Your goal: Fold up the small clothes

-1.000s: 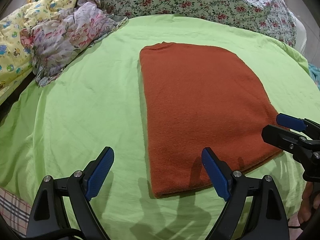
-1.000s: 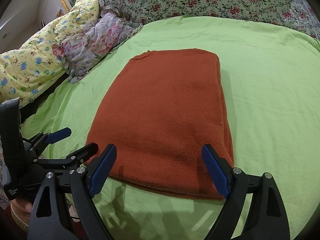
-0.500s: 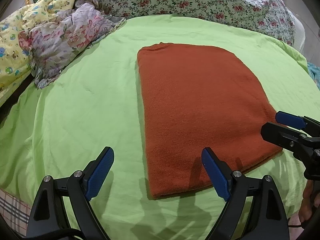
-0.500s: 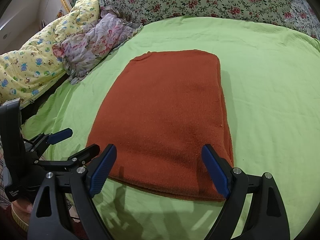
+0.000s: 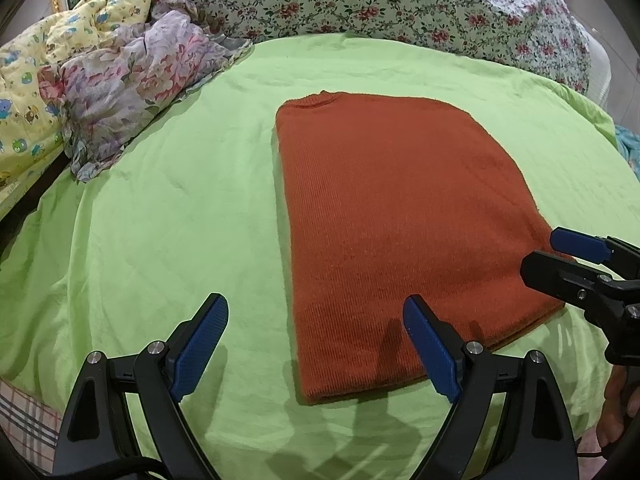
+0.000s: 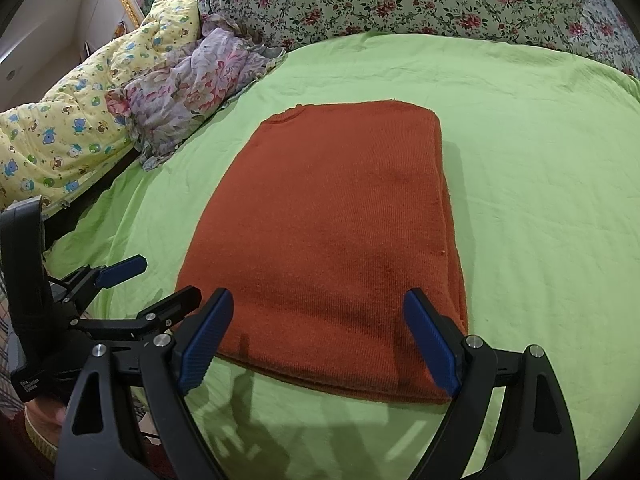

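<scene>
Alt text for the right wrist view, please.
A rust-orange knit garment, folded into a rectangle, lies flat on a lime-green sheet. The right tool hovers open at its near edge, the left tool beside it, also open.

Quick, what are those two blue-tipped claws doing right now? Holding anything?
Left gripper: open, holding nothing, above the orange sweater.
Right gripper: open, holding nothing.
</scene>
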A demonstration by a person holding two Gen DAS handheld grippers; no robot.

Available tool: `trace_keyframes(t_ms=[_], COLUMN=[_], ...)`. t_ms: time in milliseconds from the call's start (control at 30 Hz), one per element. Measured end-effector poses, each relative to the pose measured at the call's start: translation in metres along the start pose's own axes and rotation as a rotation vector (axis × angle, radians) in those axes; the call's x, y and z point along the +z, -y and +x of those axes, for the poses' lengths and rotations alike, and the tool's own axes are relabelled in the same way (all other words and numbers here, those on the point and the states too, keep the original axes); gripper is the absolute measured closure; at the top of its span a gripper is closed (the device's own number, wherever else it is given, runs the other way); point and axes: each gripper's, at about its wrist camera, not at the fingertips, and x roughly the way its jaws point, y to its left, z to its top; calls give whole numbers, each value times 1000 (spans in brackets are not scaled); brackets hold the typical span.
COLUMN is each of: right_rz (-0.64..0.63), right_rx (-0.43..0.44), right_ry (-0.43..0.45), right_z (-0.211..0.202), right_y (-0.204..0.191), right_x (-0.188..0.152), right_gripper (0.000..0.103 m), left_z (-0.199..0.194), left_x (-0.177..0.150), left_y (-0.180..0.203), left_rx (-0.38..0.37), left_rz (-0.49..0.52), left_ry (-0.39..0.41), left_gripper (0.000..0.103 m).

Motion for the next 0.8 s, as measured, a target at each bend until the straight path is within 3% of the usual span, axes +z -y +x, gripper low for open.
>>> trace_keyframes(t_ms=[800], right_rz=[12], right_rx=[4], right_ry=[-11], right_z=[4], right_y=[8], right_x=[4], right_gripper=[16], left_z=[6], left_x=[1], left_y=[-8], left_rx=[26], left_rz=[-11], left_ry=[-3], left_gripper=[14])
